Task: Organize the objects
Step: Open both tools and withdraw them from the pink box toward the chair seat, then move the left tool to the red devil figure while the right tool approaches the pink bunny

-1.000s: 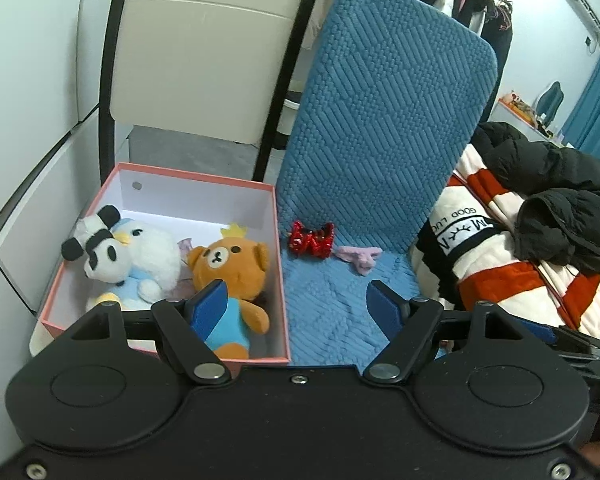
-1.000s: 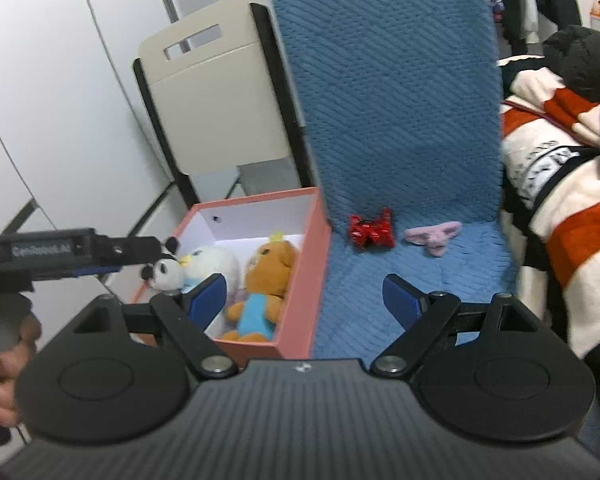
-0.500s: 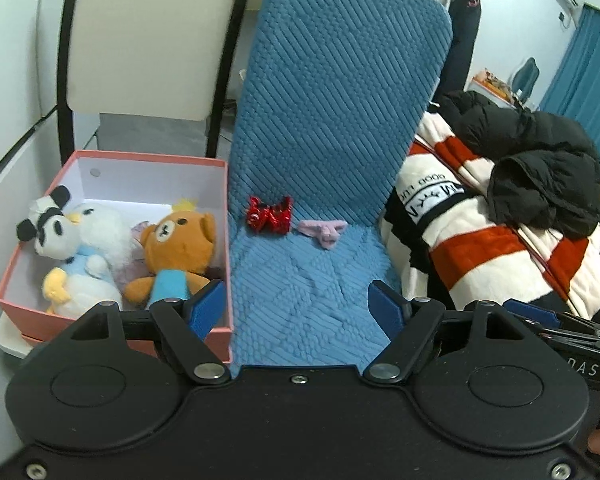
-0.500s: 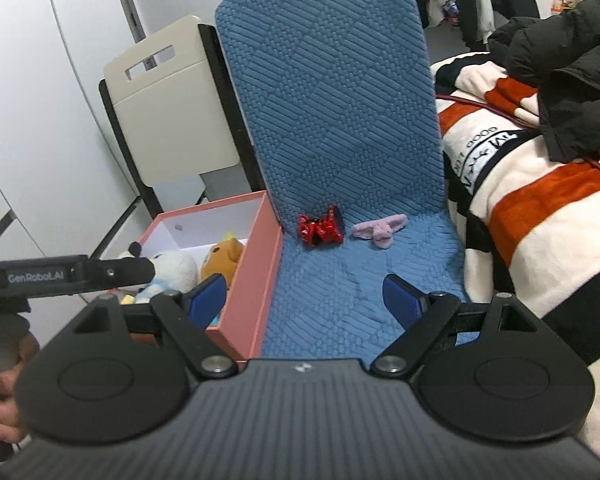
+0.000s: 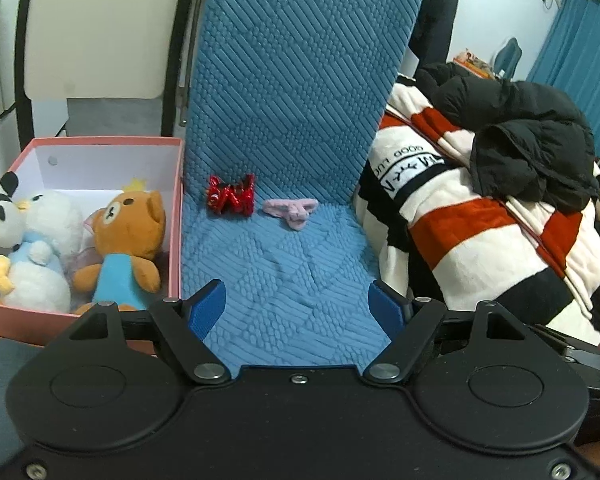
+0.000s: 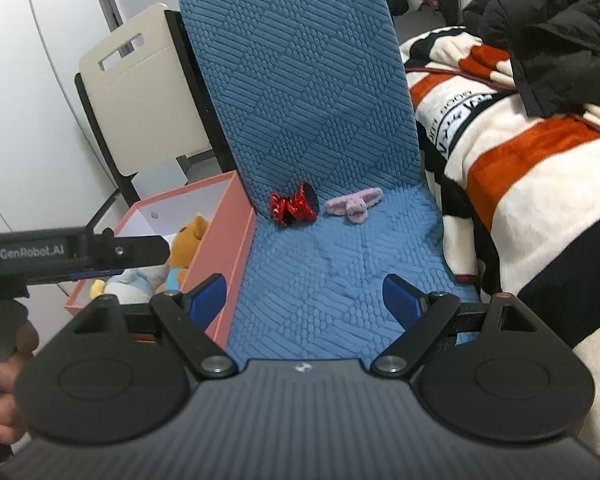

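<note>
Since the earlier frames both tongs have advanced and dropped toward the blue seat, which now fills more of each view. The left tongs and the right tongs each stand wide open with nothing between the pads. The red bow and pink bow lie side by side at the back of the seat, against the backrest, well ahead of both. Risk: the pads may snag the looped seat fabric with a thin bow; the bows appear soft, though detail is poor. The pink box wall borders the seat on the left and the striped blanket crowds the right; the middle is open.
</note>
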Demonstrator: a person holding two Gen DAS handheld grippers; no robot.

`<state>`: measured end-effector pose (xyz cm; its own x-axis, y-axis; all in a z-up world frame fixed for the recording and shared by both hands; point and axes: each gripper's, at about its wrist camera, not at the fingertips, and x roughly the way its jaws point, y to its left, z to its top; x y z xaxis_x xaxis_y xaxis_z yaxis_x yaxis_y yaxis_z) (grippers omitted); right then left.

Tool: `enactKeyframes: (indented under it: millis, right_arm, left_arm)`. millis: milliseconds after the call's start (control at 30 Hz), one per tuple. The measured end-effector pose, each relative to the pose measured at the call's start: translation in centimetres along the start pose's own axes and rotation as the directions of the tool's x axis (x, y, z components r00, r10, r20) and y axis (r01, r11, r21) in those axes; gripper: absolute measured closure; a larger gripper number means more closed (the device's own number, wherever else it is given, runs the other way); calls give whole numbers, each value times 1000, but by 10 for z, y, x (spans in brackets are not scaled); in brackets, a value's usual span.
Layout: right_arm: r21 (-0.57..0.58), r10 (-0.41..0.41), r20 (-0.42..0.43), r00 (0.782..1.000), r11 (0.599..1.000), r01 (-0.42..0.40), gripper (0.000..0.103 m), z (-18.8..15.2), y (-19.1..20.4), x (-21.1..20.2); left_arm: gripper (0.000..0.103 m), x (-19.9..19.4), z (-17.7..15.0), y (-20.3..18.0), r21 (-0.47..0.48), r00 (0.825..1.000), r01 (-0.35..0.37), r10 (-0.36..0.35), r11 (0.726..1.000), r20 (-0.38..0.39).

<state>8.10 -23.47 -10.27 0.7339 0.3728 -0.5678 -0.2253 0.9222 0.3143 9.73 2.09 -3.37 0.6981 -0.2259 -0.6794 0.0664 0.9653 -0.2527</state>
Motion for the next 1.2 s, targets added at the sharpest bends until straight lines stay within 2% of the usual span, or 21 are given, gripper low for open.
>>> enactKeyframes:
  millis: [267,367,500,667,867,1200]
  right_arm:
    - [62,0,13,1000,998,-1,16,-10,-21,14]
    - [89,-10,24,1000,996,8,16,-12,-31,25]
    - [59,-26,31,999,998,24,16,-19,-32,42]
    - [131,-46,9,999,990,45,16,-26,-42,67]
    - [246,-87,1,996,966,84,16,-21,-58,91]
    - [427,-31,33,999,904,15,16,3,-84,130]
  left_arm:
    - [25,22,-4,-7,18,1000,-26,26,1000,-11]
    - [25,35,-5,-8,36,999,-30,31,999,-14]
    - [25,58,-4,-6,50,999,-30,31,998,-19]
    - [25,90,-1,-1,59,999,-31,32,998,-23]
    - [26,124,5,2,101,1000,-26,27,995,-9]
    - [24,177,18,-1,223,994,-107,104,969,24]
